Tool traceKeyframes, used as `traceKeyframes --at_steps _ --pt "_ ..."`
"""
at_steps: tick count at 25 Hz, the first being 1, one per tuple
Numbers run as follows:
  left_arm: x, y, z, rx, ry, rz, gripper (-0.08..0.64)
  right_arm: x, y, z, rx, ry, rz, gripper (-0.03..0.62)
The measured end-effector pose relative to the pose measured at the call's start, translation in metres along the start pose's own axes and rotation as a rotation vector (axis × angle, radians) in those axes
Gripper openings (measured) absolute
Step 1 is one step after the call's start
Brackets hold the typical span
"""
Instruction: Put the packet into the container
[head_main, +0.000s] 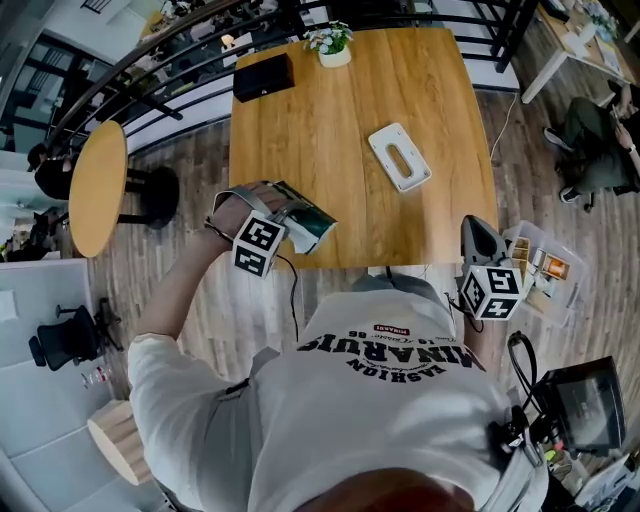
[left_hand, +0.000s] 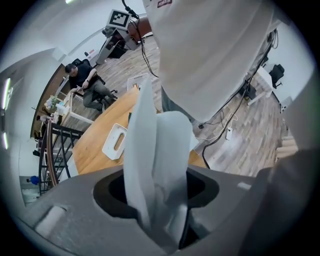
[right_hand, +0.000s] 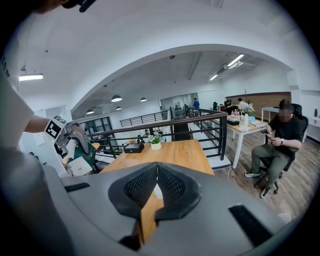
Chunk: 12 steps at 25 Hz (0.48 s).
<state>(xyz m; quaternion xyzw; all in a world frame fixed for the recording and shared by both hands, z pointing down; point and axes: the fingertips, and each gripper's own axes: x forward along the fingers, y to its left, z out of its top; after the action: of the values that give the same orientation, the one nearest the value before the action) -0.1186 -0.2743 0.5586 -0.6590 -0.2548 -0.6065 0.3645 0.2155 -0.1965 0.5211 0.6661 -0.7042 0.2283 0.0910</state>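
My left gripper (head_main: 283, 212) hangs over the wooden table's (head_main: 330, 130) front left edge, shut on a white and dark green packet (head_main: 311, 226). In the left gripper view the packet (left_hand: 160, 145) stands up between the jaws and hides much of what lies behind it. The white container (head_main: 400, 157), flat with a slot in its top, lies on the table's right half, apart from the packet; it shows again as the container (left_hand: 116, 142). My right gripper (head_main: 473, 232) is off the table's front right corner, shut on nothing, its jaws (right_hand: 157, 172) touching at the tips.
A black box (head_main: 264, 76) and a small flower pot (head_main: 333, 50) stand at the table's far edge. A clear plastic bin (head_main: 545, 272) of small items sits right of my right gripper. A round stool (head_main: 98, 185) is at the left. A seated person (right_hand: 277, 145) is at the right.
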Motion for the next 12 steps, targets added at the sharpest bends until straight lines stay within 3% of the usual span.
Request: traceKeyframes --at_steps 12 --pt "0.01 0.053 0.013 0.128 -0.022 -0.026 0.232 -0.024 -0.03 -0.02 0.077 -0.019 -0.092 0.009"
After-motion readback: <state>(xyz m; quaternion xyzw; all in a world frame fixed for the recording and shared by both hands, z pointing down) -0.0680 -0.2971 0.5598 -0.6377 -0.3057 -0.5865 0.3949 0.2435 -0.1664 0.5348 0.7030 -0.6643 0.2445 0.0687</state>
